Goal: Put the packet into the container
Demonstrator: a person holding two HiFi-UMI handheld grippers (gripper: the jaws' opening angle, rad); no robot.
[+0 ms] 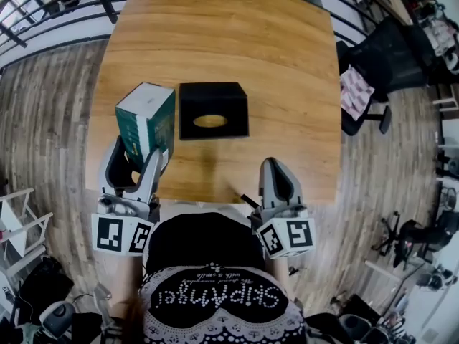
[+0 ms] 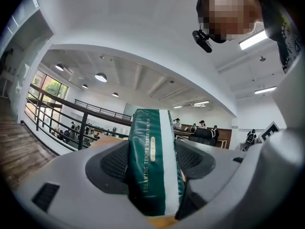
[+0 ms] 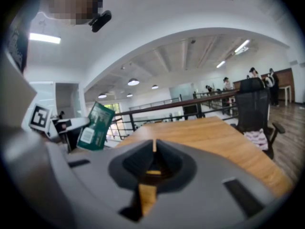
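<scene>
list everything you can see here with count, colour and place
packet: 1, green and white, held tilted at the table's left side
container: 1, black, oval opening on top, on the table right of the packet
table: 1, brown wood, centre
office chair: 1, black, on the floor right of the table
left hand-held gripper: 1, grey, shut on the packet
right hand-held gripper: 1, grey, jaws together, empty, at the table's near edge

Open-plan office loft: wooden table (image 1: 272, 56), office chair (image 1: 380, 70), mezzanine railing (image 2: 71, 113).
</scene>
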